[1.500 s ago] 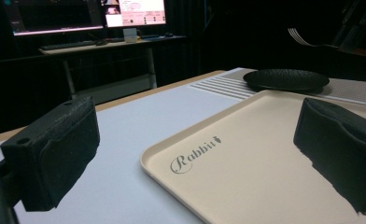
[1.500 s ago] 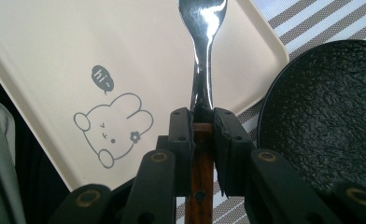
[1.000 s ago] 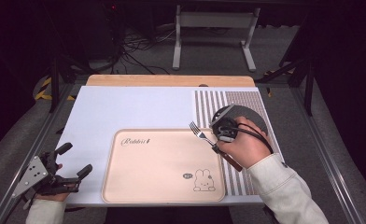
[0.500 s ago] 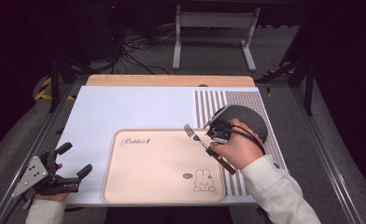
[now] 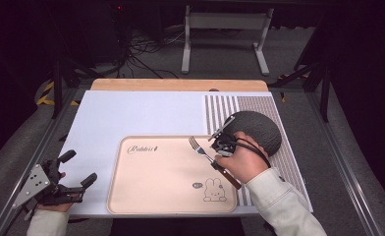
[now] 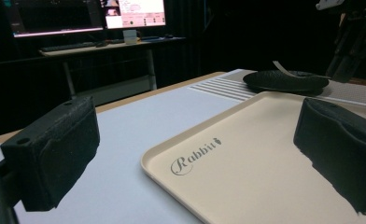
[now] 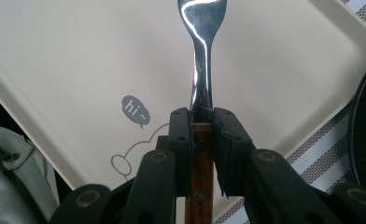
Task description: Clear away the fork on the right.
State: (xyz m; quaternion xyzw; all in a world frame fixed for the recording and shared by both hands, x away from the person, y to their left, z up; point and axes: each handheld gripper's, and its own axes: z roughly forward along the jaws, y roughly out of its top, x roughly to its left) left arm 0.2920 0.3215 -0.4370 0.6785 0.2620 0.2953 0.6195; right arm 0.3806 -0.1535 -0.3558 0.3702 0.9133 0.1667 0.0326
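Note:
A fork [image 5: 205, 153] with a wooden handle hangs over the right part of a beige tray [image 5: 156, 187] printed with "Rabbit" and a bunny. My right gripper [image 5: 216, 160] is shut on the fork where metal meets wood. In the right gripper view the fork [image 7: 202, 70] points away over the tray [image 7: 78, 56], clamped in my right gripper [image 7: 202, 126]. My left gripper [image 5: 80, 167] stands open at the table's near left corner, apart from the tray. The left gripper view shows that gripper [image 6: 197, 154] spread wide with only the tray [image 6: 265, 140] behind it.
A dark round plate [image 5: 257, 130] lies on a striped mat [image 5: 220, 105] just right of the tray, close behind my right hand. A white board [image 5: 131, 118] covers the table. Metal rails run along both sides.
My right gripper has carried the fork a little left and nearer, from the plate's edge further over the tray. The left gripper has stayed put.

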